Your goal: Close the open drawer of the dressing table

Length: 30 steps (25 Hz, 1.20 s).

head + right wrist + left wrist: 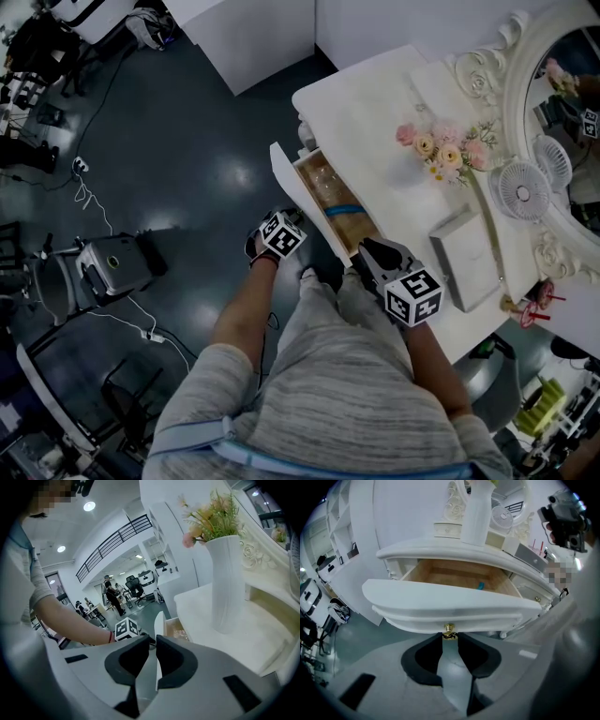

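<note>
The white dressing table (375, 103) has its drawer (339, 202) pulled out toward me, with a blue item (481, 586) inside. In the left gripper view the curved white drawer front (450, 602) fills the middle. Its small gold knob (449, 631) sits between the tips of my left gripper (449, 637), which is shut on it. In the head view the left gripper (298, 220) meets the drawer front from the floor side. My right gripper (364, 246) hovers over the near end of the drawer. Its jaws (153, 644) stand a narrow gap apart with nothing between them.
On the tabletop stand a white vase of flowers (227, 583), a grey box (469, 248) and a small fan (521, 190) before the ornate mirror (562, 84). A grey device (117, 262) and cables lie on the dark floor to the left. People sit far off in the right gripper view.
</note>
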Tool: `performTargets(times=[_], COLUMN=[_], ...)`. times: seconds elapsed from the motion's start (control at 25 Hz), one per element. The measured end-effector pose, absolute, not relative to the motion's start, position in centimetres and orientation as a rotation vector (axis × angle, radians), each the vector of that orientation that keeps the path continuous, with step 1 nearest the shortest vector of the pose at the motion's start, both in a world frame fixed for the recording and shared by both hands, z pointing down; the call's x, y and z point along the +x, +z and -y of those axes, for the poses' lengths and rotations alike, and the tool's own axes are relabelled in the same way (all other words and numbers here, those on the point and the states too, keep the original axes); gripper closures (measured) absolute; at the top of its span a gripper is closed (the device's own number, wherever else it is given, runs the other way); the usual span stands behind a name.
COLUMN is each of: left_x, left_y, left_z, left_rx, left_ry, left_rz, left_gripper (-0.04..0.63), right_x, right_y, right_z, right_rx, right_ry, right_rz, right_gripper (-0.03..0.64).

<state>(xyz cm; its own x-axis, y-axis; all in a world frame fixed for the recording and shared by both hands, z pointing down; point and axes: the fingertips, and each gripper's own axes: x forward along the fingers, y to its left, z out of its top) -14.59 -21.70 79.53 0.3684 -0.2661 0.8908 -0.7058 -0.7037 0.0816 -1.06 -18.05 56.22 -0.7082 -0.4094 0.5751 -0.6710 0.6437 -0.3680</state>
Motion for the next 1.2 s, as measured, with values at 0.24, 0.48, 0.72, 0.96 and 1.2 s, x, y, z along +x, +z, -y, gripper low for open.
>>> performTargets(times=[0.24,0.48,0.72,0.96,1.2], left_x=[-13.0,-11.3,-9.1,-7.4,-5.8], left_y=[79.6,79.6,79.5,79.6,79.5], left_z=[22.9,24.2,25.9,27.2,28.4], left_rx=[2.193,2.210,2.234,2.251,2.265], left_ry=[1.304,1.305,1.298,1.300,1.283], left_rz=[0.827,0.810,0.788,0.763,0.762], left_gripper=[0.482,0.482,0.485,0.486,0.486], right_x=[0.1,1.3,2.1,3.0,4.0], right_y=[56.4,56.6,56.6,56.4,56.2], right_z=[18.4,18.6,19.0,19.6,19.9], right_rx=[0.881,0.909,0.928,0.954,0.984], right_ry=[0.810,0.822,0.825,0.821,0.824], right_rz=[2.406,2.390,2.377,2.367,2.357], right_gripper=[0.604,0.604,0.604,0.604,0.604])
